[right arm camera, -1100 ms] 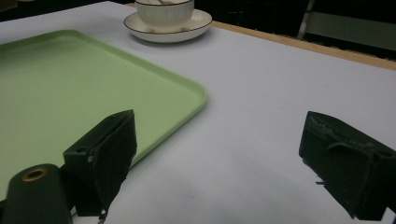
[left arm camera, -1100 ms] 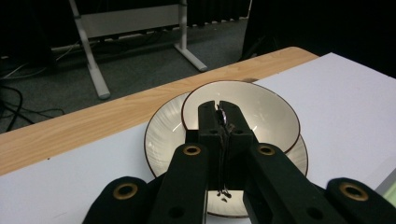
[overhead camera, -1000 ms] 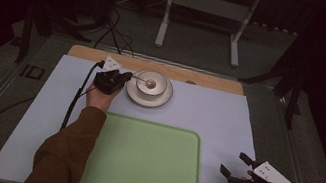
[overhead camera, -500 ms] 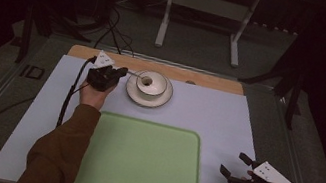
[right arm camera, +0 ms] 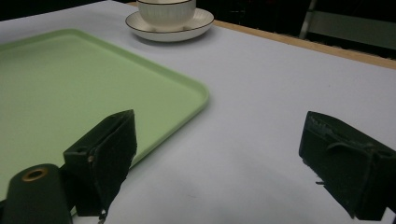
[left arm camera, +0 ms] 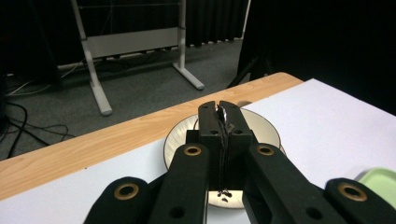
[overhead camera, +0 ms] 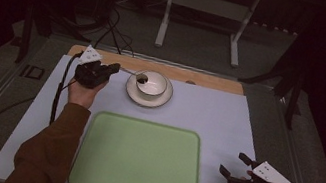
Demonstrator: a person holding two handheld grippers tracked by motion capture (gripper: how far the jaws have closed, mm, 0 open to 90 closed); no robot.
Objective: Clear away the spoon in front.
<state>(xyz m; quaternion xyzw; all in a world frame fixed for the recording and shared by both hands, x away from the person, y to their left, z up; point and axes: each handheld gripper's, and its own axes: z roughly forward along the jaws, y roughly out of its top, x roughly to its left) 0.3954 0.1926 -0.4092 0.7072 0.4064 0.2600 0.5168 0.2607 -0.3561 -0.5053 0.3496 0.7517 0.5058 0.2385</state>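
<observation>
With the right gripper idle and gaping near the tray, keep the left gripper clamped on the spoon handle, lifting it level so its tip clears the cup on the saucer.

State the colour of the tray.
Pale green, plain, no pattern. The tray shows best in the high view.

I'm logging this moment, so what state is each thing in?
Left gripper: shut on spoon.
Spoon: lifted, tip over the bowl.
Bowl: upright on saucer.
Saucer: flat on table.
Tray: empty.
Right gripper: jaws open, holding nothing.
</observation>
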